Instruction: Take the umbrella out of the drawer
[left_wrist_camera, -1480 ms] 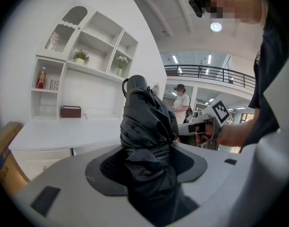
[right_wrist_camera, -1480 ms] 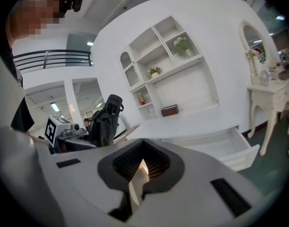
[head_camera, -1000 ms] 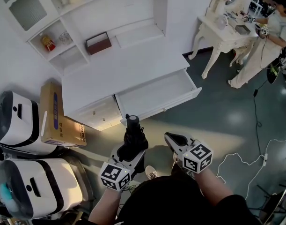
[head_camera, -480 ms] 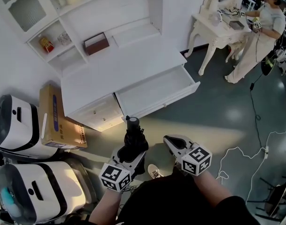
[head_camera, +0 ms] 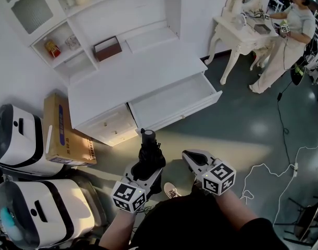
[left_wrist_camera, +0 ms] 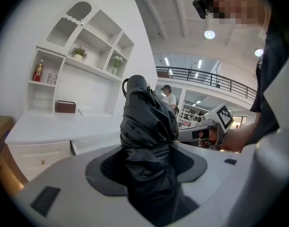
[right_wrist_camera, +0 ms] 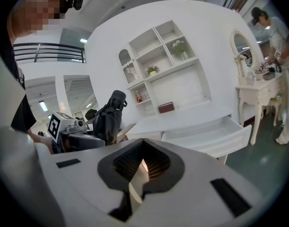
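Observation:
A folded black umbrella point(head_camera: 147, 154) stands upright in my left gripper point(head_camera: 144, 169), which is shut on its lower part. It is held in front of the white cabinet, well clear of the open right drawer point(head_camera: 174, 101), whose inside shows bare white. In the left gripper view the umbrella point(left_wrist_camera: 149, 136) fills the space between the jaws of the left gripper point(left_wrist_camera: 147, 170). My right gripper point(head_camera: 190, 157) hovers beside it on the right, shut with nothing in it. The right gripper view shows its pads point(right_wrist_camera: 135, 162) meeting, the umbrella point(right_wrist_camera: 109, 118) off to the left and the drawer point(right_wrist_camera: 215, 134) ahead.
A cardboard box point(head_camera: 62, 130) leans at the cabinet's left, with two white machines point(head_camera: 23, 139) point(head_camera: 44, 208) beside it. A brown box point(head_camera: 107, 48) sits on a shelf. A white dressing table point(head_camera: 242, 33) and a person point(head_camera: 290, 35) are at the far right. A cable point(head_camera: 273, 172) lies on the floor.
The head view shifted slightly a second ago. Both grippers and the umbrella have held their places since.

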### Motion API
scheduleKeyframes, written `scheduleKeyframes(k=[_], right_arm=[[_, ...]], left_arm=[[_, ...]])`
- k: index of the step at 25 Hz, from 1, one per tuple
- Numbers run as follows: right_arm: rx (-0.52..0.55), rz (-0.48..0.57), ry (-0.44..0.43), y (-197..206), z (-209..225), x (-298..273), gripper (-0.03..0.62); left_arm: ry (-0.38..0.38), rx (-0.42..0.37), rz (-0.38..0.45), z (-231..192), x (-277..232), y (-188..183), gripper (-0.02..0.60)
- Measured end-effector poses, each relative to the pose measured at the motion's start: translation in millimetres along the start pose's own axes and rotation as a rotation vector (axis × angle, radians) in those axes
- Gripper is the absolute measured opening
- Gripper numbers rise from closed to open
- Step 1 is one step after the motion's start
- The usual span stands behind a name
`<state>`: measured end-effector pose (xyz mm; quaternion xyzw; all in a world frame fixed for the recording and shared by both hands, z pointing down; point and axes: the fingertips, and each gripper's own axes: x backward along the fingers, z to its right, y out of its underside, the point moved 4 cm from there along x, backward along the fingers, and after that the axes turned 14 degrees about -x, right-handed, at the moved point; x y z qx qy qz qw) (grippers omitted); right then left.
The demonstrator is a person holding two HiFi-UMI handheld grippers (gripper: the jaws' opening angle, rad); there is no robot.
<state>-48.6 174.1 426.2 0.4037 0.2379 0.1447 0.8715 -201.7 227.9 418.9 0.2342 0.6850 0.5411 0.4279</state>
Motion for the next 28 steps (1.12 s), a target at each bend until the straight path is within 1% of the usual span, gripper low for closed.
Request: scheduleKeyframes(k=[28], right_arm=[[0.000,-0.003,0.009,-0.2,5.1,5.5,0.002]], left_arm=[[0.017,-0.001,-0.009,6.1,-7.2,-0.4,0.258]])
